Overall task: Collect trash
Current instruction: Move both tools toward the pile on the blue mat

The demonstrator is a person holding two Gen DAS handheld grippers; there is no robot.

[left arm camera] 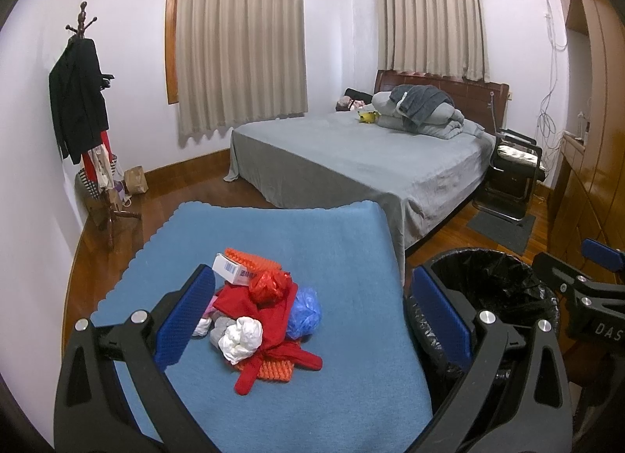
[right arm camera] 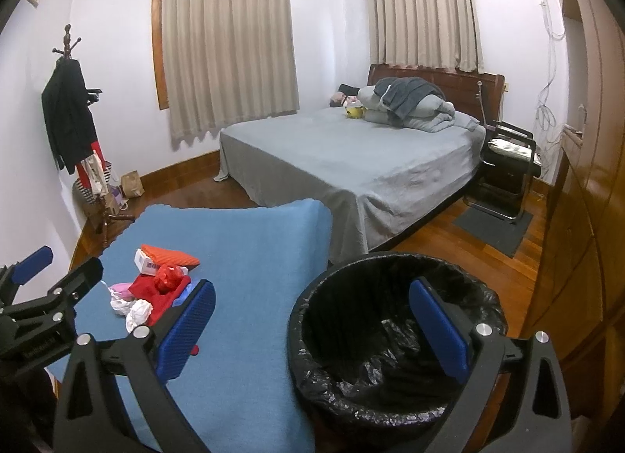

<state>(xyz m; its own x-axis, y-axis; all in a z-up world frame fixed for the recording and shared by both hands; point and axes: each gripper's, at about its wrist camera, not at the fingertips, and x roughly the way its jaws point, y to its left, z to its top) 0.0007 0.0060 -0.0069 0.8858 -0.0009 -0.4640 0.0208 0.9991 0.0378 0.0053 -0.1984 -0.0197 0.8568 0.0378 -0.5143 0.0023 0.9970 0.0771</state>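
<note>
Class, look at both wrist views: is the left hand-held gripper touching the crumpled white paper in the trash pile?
Apart. In the left wrist view, the left hand-held gripper stands wide open; blue cloth shows between its left pad and the crumpled white paper.

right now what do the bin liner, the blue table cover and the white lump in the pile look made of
Bin liner: thin black plastic film, glossy, with crinkles that catch the light.
Blue table cover: soft matte fabric, probably towel-like, with a fuzzy surface and scalloped edge.
White lump: crumpled tissue or thin plastic; can't tell which.
</note>
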